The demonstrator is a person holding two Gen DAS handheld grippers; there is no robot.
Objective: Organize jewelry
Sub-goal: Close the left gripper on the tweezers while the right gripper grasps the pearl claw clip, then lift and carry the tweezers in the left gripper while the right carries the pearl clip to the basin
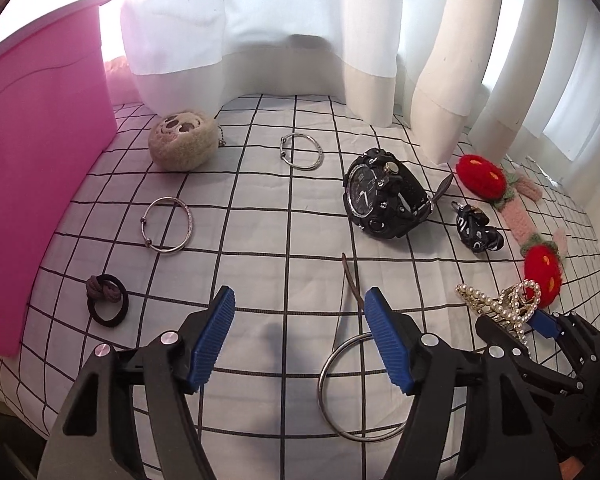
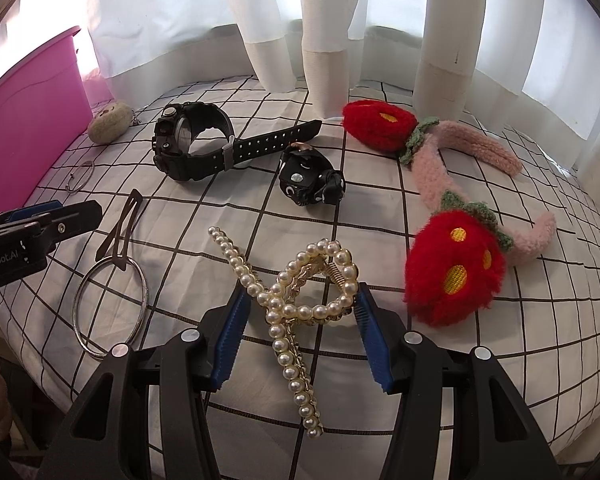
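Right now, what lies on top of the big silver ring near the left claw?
A brown snap hair clip lies with its wide end over the far rim of the big silver ring. That stretch of rim is hidden; inside the ring only the checked sheet shows.

I see a bed sheet [image 1: 284, 216], white with a thin black grid, spread as the work surface and lightly creased. Behind it hang white curtains [image 1: 260, 20], sheer on the left, heavier cream folds [image 2: 328, 40] to the right. Daylight pours through them from a window behind, brightest at the upper left, leaving soft shadows on the sheet.
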